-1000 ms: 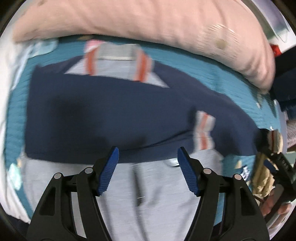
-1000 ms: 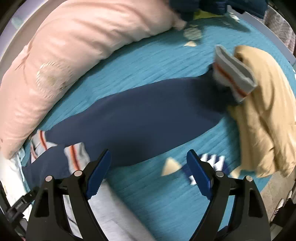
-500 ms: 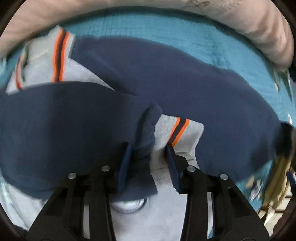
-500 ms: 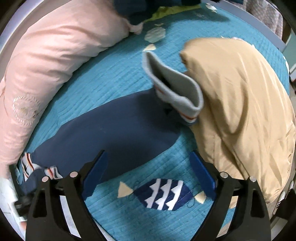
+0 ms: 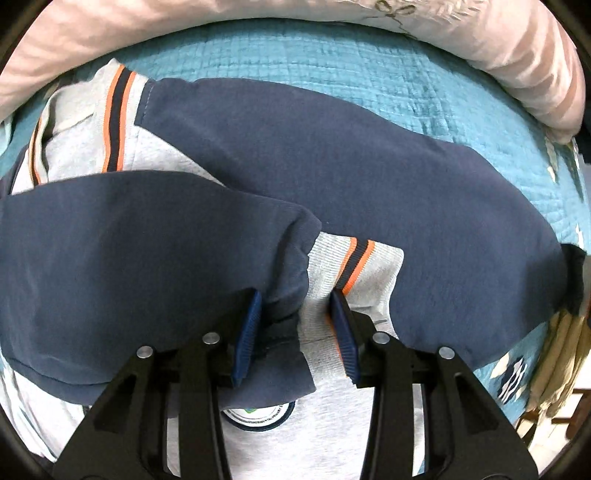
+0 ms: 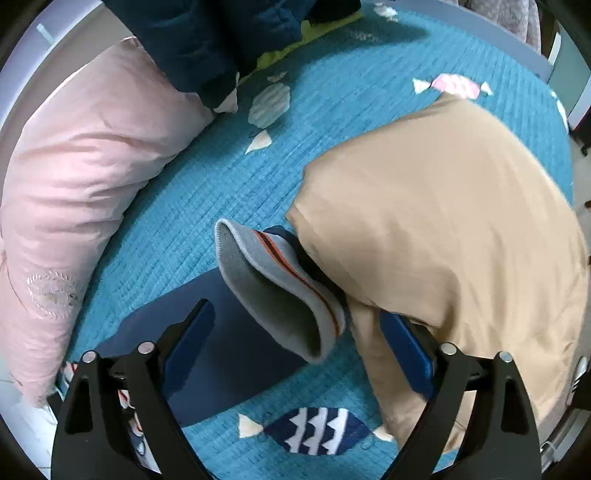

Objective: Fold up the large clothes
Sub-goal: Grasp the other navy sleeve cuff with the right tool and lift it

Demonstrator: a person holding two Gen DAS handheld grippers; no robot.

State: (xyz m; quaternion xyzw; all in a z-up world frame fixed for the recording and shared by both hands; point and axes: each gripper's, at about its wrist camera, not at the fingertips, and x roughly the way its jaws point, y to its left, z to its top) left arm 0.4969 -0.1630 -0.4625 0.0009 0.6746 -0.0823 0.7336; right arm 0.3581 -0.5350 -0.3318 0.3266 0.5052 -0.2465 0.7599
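A navy and grey sweatshirt (image 5: 369, 173) with orange stripes lies on the teal quilt (image 5: 332, 74). One navy sleeve is folded across its grey front. My left gripper (image 5: 295, 321) points down and is shut on that sleeve's bunched end, by the grey striped cuff (image 5: 354, 273). In the right wrist view the other sleeve (image 6: 221, 354) lies stretched out. Its grey cuff (image 6: 273, 291) stands up between the fingers of my right gripper (image 6: 295, 343). Those jaws are closing, and the pads stand apart from the cuff.
A tan garment (image 6: 443, 240) lies heaped against the cuff and touches my right finger. A long pink pillow (image 6: 74, 184) runs along the far side of the bed. A dark blue jacket (image 6: 221, 33) lies at the top, by the bed rail (image 6: 480, 33).
My left gripper dropped onto the folded sleeve and closed on its end, then stayed put. My right gripper travelled along the other sleeve to its cuff and narrowed its jaws.
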